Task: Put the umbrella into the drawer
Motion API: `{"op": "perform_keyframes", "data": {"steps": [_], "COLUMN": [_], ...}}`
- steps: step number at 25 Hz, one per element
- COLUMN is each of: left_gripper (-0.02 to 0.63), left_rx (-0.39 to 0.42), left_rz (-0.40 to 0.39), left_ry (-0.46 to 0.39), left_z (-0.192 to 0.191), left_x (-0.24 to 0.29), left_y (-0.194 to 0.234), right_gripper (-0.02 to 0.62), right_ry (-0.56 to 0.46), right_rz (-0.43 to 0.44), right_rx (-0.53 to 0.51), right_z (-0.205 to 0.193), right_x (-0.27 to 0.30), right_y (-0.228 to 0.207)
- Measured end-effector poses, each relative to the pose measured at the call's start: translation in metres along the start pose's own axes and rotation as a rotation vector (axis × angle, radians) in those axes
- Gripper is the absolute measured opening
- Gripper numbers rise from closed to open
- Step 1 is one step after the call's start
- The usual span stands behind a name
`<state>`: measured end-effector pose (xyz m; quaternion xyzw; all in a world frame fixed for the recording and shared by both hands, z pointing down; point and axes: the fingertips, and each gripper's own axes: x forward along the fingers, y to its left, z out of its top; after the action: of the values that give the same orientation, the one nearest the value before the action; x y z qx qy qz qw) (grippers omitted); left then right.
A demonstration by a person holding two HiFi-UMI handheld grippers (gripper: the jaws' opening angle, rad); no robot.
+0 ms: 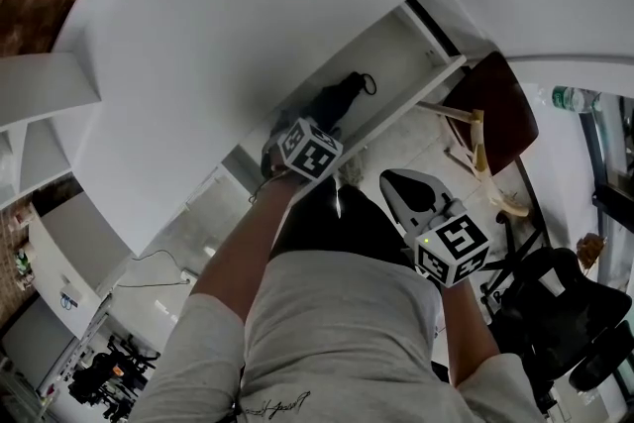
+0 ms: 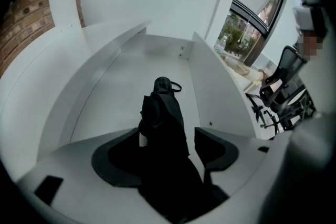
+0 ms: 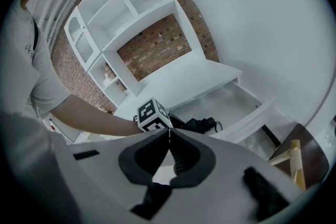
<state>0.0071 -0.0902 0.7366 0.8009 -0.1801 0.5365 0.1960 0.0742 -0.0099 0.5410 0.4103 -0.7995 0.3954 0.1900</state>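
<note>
Nearest, the right gripper (image 3: pixel 169 132) is hanging in front of the person's body, its two dark jaws pressing together on nothing. Ahead of it, the left gripper (image 2: pixel 168 134) is hovering over the open white wooden drawer (image 2: pixel 212 97), its jaws standing wide apart on either side of the folded black fabric umbrella (image 2: pixel 164 110) without gripping it. The umbrella is lying inside the drawer, its thin looped strap (image 2: pixel 176 86) pointing toward the drawer's far wall
</note>
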Motion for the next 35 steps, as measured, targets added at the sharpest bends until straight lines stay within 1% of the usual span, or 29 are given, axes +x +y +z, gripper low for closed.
{"op": "perform_keyframes", "data": {"steps": [6, 12, 18, 20, 24, 26, 31, 35], "left_gripper": [0.319, 0.319, 0.313, 0.296, 0.238, 0.205, 0.12, 0.055], "left_rx": [0.001, 0.011, 0.007, 0.01, 0.02, 0.012, -0.093, -0.118], "left_rz": [0.015, 0.025, 0.042, 0.052, 0.075, 0.08, 0.063, 0.1], "left_ry": [-0.049, -0.098, -0.141, -0.173, -0.249, -0.291, -0.406, -0.477], "left_z": [0.008, 0.011, 0.013, 0.017, 0.023, 0.026, 0.034, 0.038], "left_x": [-0.021, -0.05, -0.078, -0.091, -0.122, -0.139, -0.19, -0.226], "left_y": [-0.002, -0.008, -0.012, -0.013, -0.019, -0.022, -0.031, -0.031], "right_gripper": [0.029, 0.029, 0.029, 0.029, 0.029, 0.03, 0.029, 0.029], "right_ry": [-0.008, -0.041, -0.04, -0.04, -0.056, -0.069, -0.091, -0.102], "right_rz": [0.011, 0.017, 0.019, 0.018, 0.013, 0.008, 0.001, 0.006], "right_rx": [-0.037, -0.081, -0.103, -0.114, -0.134, -0.142, -0.165, -0.187], "right_z": [0.007, 0.023, 0.023, 0.024, 0.03, 0.034, 0.043, 0.051], "right_x": [-0.003, -0.009, -0.015, -0.017, -0.022, -0.024, -0.03, -0.032], "right_y": [0.009, 0.02, 0.031, 0.035, 0.04, 0.042, 0.048, 0.056]}}
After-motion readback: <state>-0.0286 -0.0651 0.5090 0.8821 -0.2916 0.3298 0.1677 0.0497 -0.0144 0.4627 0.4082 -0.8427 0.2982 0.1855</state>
